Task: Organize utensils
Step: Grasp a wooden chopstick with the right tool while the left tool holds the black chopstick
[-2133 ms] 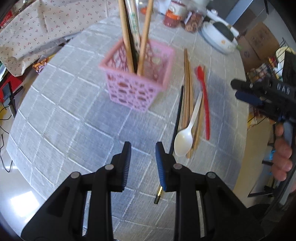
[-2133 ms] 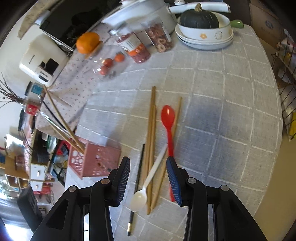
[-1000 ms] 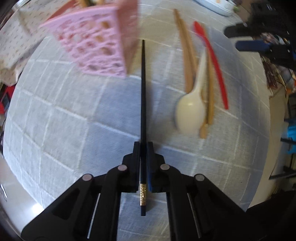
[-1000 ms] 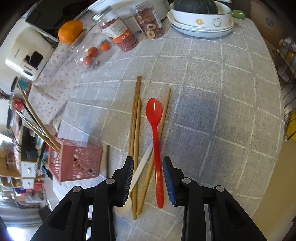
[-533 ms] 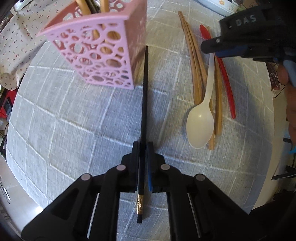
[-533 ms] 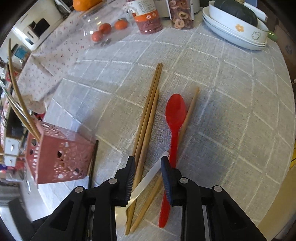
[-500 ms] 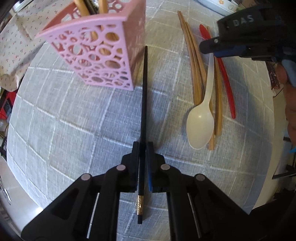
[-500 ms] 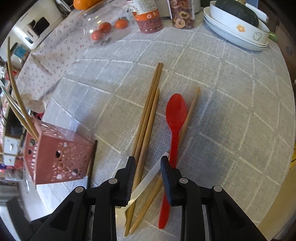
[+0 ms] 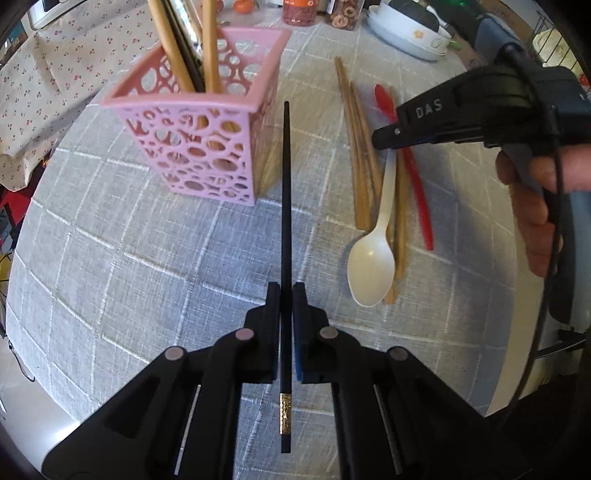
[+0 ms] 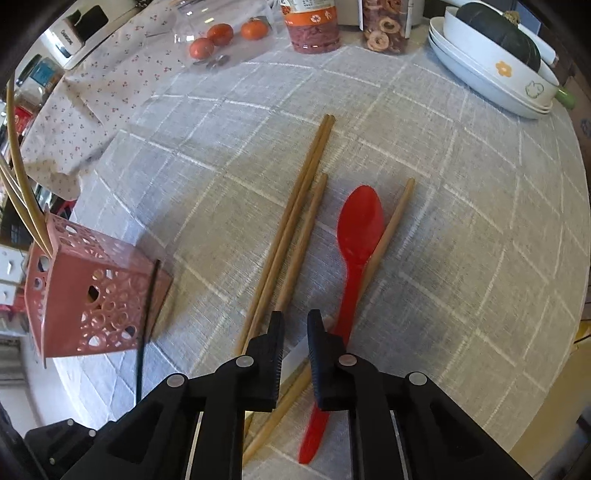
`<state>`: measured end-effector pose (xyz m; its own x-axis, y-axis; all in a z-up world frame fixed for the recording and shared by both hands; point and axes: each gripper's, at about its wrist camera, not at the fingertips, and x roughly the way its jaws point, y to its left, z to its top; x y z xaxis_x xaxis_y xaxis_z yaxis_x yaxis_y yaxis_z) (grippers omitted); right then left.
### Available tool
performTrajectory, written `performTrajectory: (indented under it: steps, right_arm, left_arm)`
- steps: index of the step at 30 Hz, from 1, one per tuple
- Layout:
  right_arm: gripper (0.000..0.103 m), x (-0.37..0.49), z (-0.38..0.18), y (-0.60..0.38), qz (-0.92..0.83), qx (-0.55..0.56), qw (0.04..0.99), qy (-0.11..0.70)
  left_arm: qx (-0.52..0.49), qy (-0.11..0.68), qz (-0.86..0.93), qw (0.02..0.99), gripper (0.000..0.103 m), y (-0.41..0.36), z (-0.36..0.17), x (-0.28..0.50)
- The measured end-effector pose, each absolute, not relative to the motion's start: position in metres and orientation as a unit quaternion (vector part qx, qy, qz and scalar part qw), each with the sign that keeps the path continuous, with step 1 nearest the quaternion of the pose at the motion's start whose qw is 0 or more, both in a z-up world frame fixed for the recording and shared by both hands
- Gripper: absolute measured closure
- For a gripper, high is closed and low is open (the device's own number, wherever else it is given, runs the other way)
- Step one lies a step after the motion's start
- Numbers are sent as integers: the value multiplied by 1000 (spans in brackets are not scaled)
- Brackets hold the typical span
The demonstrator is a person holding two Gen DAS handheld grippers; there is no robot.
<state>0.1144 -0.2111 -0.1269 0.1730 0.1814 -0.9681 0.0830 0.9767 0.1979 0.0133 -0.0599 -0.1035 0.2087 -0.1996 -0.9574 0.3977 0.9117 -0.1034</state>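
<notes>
Lifted off the grey checked bench [image 9: 110, 258], the black chopstick [image 9: 285, 206] is clenched in the left tool [image 9: 286, 295] beside the half-filled pink perforated plastic basket [image 9: 207, 147], while the right tool [image 10: 295, 332], jaws just narrowing, closes around the white plastic spoon [image 9: 373, 258] among the unsorted wooden chopsticks [image 10: 295, 221] and red plastic spoon [image 10: 356, 236] mid-bench.

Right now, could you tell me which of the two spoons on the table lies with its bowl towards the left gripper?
The white spoon; the red spoon lies the opposite way round, its bowl at the far end.

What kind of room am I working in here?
Likely a home kitchen or dining area: a cloth-covered table with stacked dishes holding a squash, food jars and tomatoes.
</notes>
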Motion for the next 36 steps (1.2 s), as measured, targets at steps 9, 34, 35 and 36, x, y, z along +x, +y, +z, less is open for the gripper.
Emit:
performTrajectory:
  steps: [9,34,35,36]
  right_arm:
    - [90,115,-131,-197,39,94,745,659]
    - [96,109,-69,-232,63,233,819,521]
    - [96,108,-65,-230,65,227,827,509]
    - [96,107,-61,-228,67,221,835,499]
  left_arm:
    - [57,578,-216,785,96,-50,-64,10]
    - [18,489,-279,826,96,-33,-17,1]
    - [15,481,-280,831,96,-32,-13,0]
    - [14,470,-281,837,96,-32,-9,0]
